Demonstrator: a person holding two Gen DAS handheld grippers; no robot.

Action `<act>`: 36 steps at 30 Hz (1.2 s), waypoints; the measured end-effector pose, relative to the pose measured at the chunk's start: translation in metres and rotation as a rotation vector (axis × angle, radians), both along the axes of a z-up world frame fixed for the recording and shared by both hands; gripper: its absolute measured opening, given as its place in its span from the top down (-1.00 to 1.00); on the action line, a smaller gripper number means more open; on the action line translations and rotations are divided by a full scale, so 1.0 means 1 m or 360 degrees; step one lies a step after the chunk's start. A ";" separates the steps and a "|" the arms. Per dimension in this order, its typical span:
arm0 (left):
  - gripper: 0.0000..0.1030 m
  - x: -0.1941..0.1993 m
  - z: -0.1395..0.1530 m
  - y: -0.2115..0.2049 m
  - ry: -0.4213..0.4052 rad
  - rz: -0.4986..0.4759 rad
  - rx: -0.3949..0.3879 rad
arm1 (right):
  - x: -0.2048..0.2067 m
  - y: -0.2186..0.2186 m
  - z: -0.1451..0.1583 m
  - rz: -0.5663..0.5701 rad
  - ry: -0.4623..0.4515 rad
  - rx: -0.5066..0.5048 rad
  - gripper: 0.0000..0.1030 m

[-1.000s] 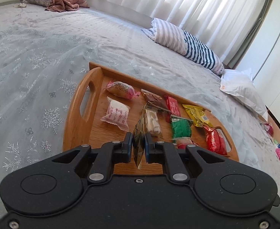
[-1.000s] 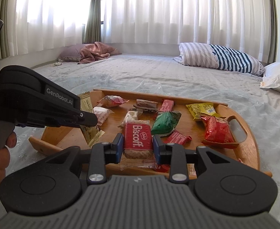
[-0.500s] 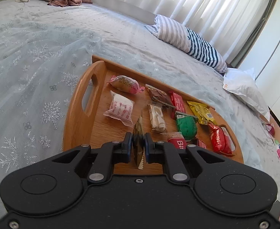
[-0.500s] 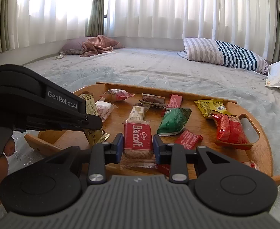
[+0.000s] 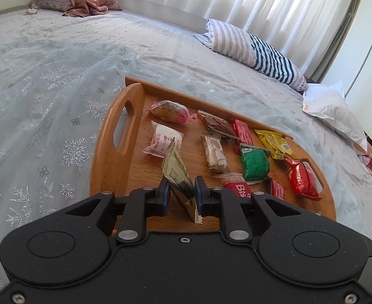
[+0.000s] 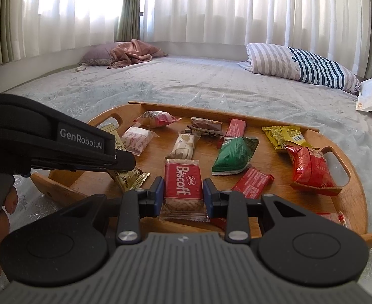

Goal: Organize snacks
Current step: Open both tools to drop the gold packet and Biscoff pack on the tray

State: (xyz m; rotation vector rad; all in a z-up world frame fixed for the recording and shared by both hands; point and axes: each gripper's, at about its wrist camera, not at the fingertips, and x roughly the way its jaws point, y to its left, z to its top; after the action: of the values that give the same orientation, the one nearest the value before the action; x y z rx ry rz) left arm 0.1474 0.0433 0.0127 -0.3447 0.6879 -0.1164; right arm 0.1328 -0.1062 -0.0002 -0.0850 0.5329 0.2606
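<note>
A striped pillow [image 6: 300, 68] and a crumpled pink blanket [image 6: 132, 53] lie on the snowflake bedspread [image 5: 46, 96].

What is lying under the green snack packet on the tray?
Under the green packet only the wooden tray shows. Its far end overlaps a red bar; anything directly beneath it is covered.

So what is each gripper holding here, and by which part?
The right gripper clamps the Biscoff packet by its long sides. The left gripper is opening: the gold sachet stands tilted between its pads, touching the right one.
</note>
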 end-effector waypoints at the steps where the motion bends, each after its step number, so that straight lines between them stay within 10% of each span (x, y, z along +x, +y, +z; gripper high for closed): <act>1: 0.56 0.000 0.000 0.000 0.0001 0.0001 0.0011 | 0.000 0.000 0.000 0.0000 0.0000 0.0000 0.26; 16: -0.16 -0.007 0.005 0.001 -0.0007 -0.0001 0.0067 | -0.001 -0.002 -0.001 -0.0001 -0.0005 0.0008 0.22; 22: -0.55 -0.011 0.008 0.001 -0.0023 0.0002 0.0096 | -0.004 -0.004 0.001 0.0005 -0.0007 0.0011 -0.08; 36: -0.78 -0.021 0.018 -0.005 -0.0062 -0.0010 0.0172 | -0.012 -0.011 0.007 -0.0023 -0.0021 0.0031 -0.27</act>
State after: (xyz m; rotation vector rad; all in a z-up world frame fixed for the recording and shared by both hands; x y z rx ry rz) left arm 0.1265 0.0379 0.0310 -0.2360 0.6540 -0.0912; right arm 0.1206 -0.1170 0.0067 -0.0638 0.5174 0.2509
